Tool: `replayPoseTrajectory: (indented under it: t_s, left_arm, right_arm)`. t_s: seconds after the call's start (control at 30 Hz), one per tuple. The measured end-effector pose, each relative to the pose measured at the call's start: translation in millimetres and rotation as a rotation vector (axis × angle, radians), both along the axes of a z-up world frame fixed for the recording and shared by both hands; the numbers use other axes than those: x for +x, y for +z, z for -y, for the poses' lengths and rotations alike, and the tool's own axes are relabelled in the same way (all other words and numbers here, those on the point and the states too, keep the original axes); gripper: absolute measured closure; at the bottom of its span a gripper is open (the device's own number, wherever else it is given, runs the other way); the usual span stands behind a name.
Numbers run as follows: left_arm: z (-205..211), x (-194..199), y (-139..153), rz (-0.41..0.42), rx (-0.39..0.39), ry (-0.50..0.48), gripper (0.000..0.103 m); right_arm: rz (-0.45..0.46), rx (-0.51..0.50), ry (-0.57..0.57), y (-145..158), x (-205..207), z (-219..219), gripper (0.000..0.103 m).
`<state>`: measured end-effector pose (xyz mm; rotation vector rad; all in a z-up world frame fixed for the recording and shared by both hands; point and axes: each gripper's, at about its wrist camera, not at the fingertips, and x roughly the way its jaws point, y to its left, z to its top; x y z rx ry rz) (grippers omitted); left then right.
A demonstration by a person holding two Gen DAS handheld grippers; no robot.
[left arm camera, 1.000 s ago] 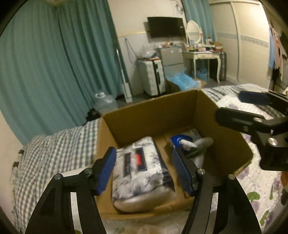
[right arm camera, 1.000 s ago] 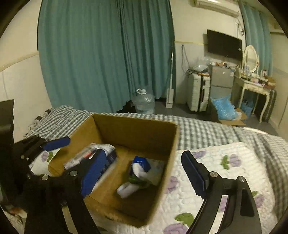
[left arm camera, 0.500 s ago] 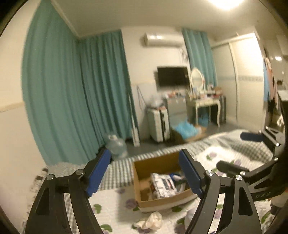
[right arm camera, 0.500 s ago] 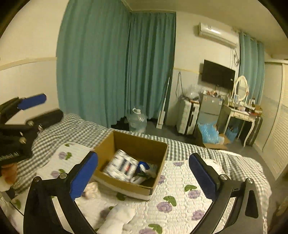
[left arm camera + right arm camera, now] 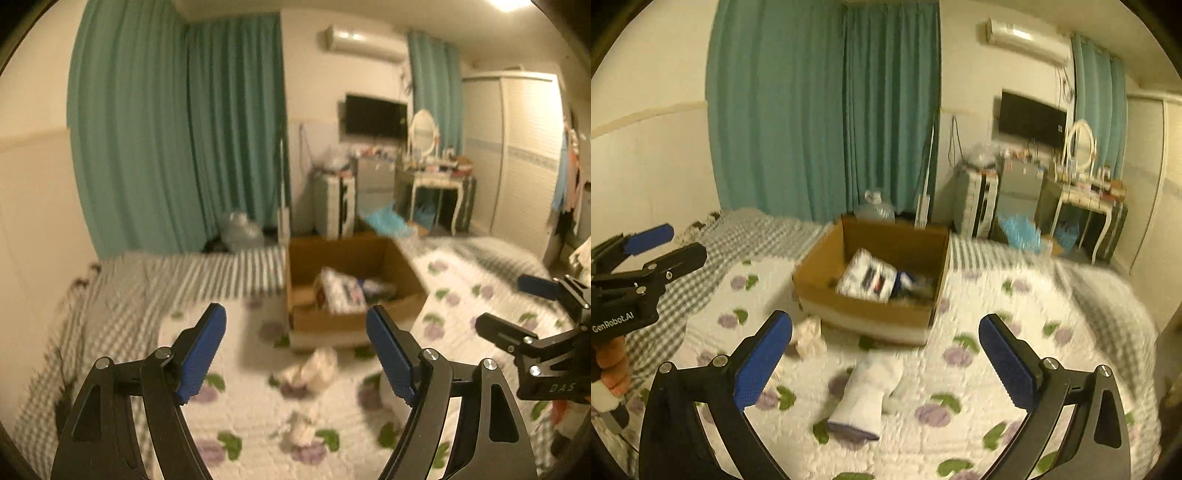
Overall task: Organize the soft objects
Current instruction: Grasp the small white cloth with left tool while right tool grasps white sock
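Note:
A brown cardboard box [image 5: 354, 321] [image 5: 871, 306] stands on the flowered quilt. It holds a patterned soft pack [image 5: 868, 278] [image 5: 340, 291] and some blue and white items. A crumpled cream cloth [image 5: 314, 369] [image 5: 809, 332] lies on the quilt in front of the box. A white sock [image 5: 866, 397] lies nearer, between my right fingers. A small pale item [image 5: 299, 424] lies low in the left wrist view. My left gripper [image 5: 295, 354] is open and empty, back from the box. My right gripper [image 5: 884, 358] is open and empty above the sock.
The flowered quilt [image 5: 997, 369] lies over a grey checked blanket [image 5: 122, 295]. Teal curtains [image 5: 827, 110], a water jug [image 5: 875, 210], a suitcase [image 5: 334, 206] and a dressing table [image 5: 1086, 206] stand beyond the bed.
Both grippers have drawn back and up from the box, then tilted down toward the quilt. The box now looks farther away, and the loose cloth and sock have come into view.

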<state>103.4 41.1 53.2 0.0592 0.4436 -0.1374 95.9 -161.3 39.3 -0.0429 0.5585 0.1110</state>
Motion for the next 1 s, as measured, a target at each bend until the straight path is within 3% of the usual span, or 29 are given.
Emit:
replayPoseTrajectory:
  t_s: [0.2, 0.43, 0.67, 0.77, 0.83, 0.9, 0.97, 1.0]
  left_arm:
    - [0.8, 19.0, -76.4, -0.138, 0.003, 0.037, 0.024]
    - [3.4, 33.6, -153.1, -0.292, 0.008, 0.037, 0.024]
    - [4.2, 41.0, -186.9, -0.38, 0.008, 0.027, 0.024]
    - [5.3, 45.3, -199.3, -0.415, 0.009, 0.019, 0.024]
    - [4.9, 48.6, -207.1, -0.439, 0.009, 0.015, 0.027]
    - [4.3, 50.0, -210.0, -0.448, 0.003, 0.009, 0.029]
    - [4.7, 50.2, -209.6, -0.444, 0.003, -0.001, 0.042]
    - [4.9, 49.3, -209.2, -0.441, 0.003, -0.007, 0.054]
  right_arm:
    - [-0.129, 0.014, -0.01, -72.9, 34.0, 4.1, 0.001]
    - [-0.227, -0.009, 0.014, -125.8, 70.0, -4.9, 0.002]
    - [-0.295, -0.033, 0.03, -158.3, 99.5, -18.3, 0.01]
    - [-0.315, -0.05, 0.029, -166.7, 105.7, -21.7, 0.023]
    - [-0.316, -0.065, 0.021, -169.7, 107.3, -22.4, 0.036]
    - [-0.311, -0.061, 0.019, -169.7, 106.5, -22.3, 0.04]
    - [-0.303, -0.061, 0.017, -168.4, 104.1, -23.0, 0.044]
    - [-0.298, -0.063, 0.018, -167.3, 102.7, -23.2, 0.045]
